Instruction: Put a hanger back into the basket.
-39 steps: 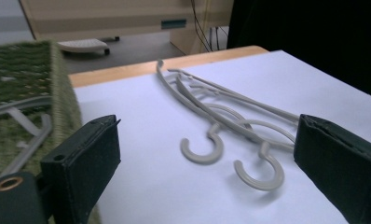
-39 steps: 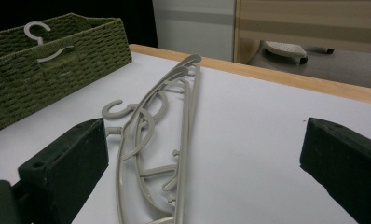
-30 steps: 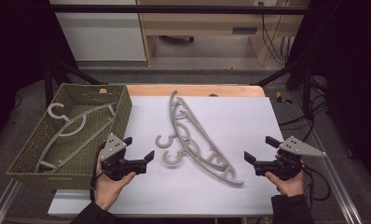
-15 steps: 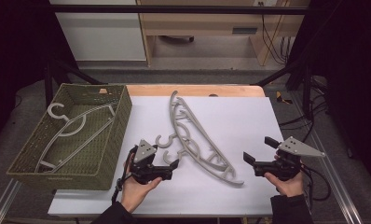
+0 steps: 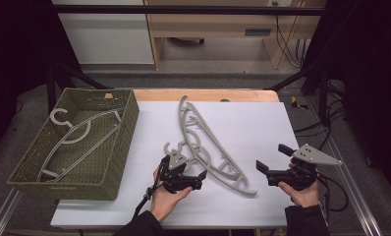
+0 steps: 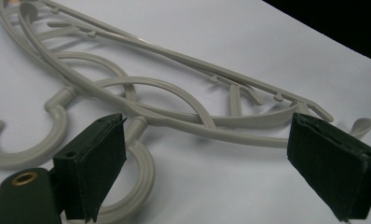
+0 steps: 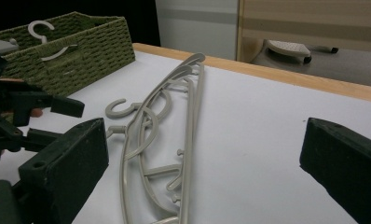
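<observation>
Several grey plastic hangers [image 5: 208, 137] lie stacked and slanted on the white table top, their hooks toward the left. My left gripper [image 5: 197, 179] is low over the table beside those hooks, pointing right. In the left gripper view the hangers [image 6: 174, 88] fill the scene; a hook and neck lie just ahead of my left gripper [image 6: 204, 154]. Its jaws have just been closing a little but stand wide, with the pads off the plastic. My right gripper [image 5: 273, 158] rests open to the right of the stack's near end, holding nothing. The same hangers [image 7: 188, 116] lie ahead of the right gripper [image 7: 202, 154].
A green wicker basket [image 5: 61, 184] stands at the table's left with a grey hanger [image 5: 75, 132] lying inside; its wall [image 7: 90, 42] also appears in the right gripper view. A wooden strip [image 5: 208, 94] edges the table's far side. Cables hang at the right.
My left gripper has moved right, from beside the basket to the hangers' hooks, and has come down lower. The right gripper and the hangers have stayed where they were.
</observation>
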### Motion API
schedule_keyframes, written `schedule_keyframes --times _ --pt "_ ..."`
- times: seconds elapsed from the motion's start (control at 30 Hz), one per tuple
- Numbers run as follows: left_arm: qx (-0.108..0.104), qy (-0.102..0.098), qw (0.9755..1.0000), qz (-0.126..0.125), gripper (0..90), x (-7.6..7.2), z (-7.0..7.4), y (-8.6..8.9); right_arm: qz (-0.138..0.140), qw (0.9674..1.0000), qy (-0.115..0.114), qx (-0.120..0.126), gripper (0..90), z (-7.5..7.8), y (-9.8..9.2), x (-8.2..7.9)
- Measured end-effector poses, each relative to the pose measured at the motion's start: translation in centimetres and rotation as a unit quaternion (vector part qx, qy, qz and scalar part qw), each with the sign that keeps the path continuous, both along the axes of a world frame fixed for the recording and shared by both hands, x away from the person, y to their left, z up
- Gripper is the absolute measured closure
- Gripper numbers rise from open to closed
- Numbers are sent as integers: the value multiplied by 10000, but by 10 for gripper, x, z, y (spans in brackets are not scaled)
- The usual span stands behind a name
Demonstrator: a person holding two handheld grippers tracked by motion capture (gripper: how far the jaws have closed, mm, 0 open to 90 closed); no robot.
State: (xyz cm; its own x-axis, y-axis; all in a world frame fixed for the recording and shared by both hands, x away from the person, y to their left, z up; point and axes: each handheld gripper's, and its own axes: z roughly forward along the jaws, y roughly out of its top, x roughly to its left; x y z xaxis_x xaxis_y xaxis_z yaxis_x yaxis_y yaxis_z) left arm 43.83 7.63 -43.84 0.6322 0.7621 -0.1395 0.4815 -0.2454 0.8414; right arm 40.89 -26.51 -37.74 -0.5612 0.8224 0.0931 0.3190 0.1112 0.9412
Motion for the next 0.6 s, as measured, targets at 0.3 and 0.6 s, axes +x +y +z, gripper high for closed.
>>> schedule_keyframes --times 0.3,0.6 --pt "111 97 9998 163 141 10 -15 -11 24 10000 0 -16 13 0 0 0" --pt "122 260 9992 284 151 18 -23 -26 11 10000 -4 9 14 0 0 0"
